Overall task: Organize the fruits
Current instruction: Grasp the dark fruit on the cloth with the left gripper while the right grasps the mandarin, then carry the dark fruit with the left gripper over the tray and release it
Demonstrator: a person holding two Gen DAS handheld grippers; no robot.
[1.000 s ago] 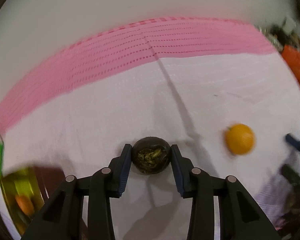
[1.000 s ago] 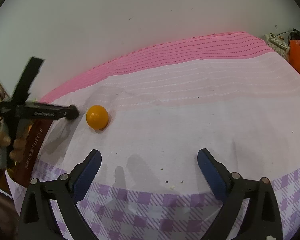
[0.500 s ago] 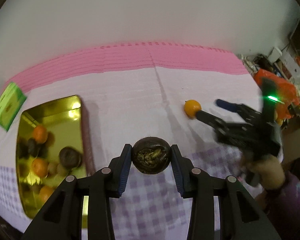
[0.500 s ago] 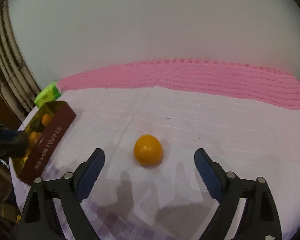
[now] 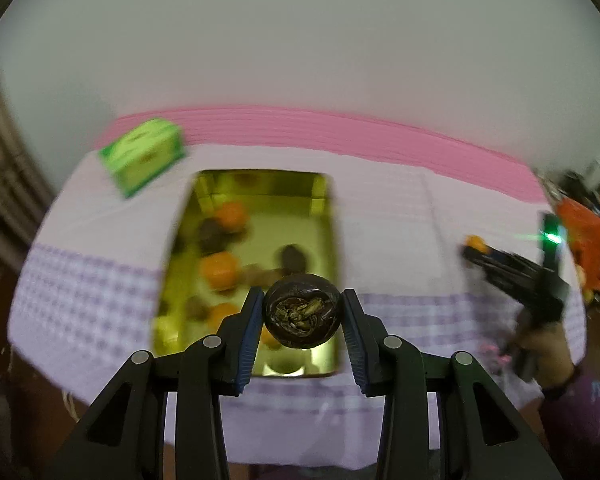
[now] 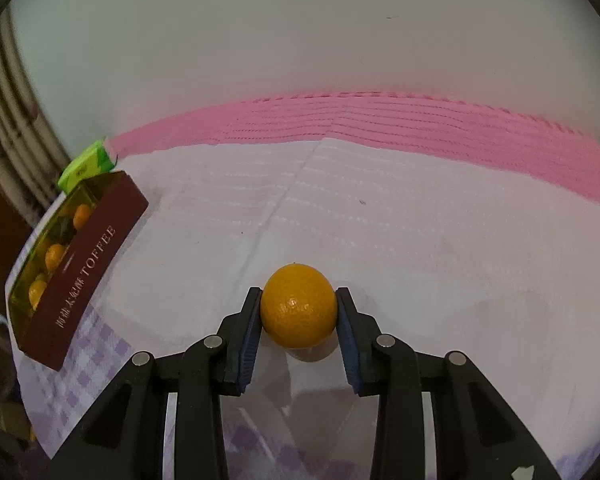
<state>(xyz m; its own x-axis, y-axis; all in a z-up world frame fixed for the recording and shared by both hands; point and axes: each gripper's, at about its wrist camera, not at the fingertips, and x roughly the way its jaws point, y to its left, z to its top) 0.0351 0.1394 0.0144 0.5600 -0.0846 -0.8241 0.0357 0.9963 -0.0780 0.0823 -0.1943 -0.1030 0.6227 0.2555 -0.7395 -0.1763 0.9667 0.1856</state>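
Fruit is being carried in both hands: the left hand-held gripper point(image 5: 302, 316) is clamping a dark brown, wrinkled round fruit point(image 5: 302, 311) between its blue pads, holding it in the air above the near end of a gold-lined rectangular tin tray point(image 5: 327, 200). Inside that tray several orange citrus fruits point(image 5: 219, 270) and other dark fruits are lying, blurred. A green cardboard box point(image 5: 144, 155) is sitting just beyond the tray's far left corner. Everything is resting on a worktop covered by a white cloth with a pink far band and a lilac checked near border point(image 5: 400, 216). Far to the right, the right hand-held gripper point(image 6: 298, 312) is closing its jaws on a smooth round orange fruit point(image 6: 298, 306); both pads are pressing against its sides, and the fruit is sitting low on the white cloth with its shadow just beneath. In the right wrist view the tray is showing its maroon outer wall printed "TOFFEE" point(image 6: 86, 272) at the far left, well apart from this orange. A person's hand point(image 5: 544, 344) in a purple sleeve is gripping the right tool's handle.
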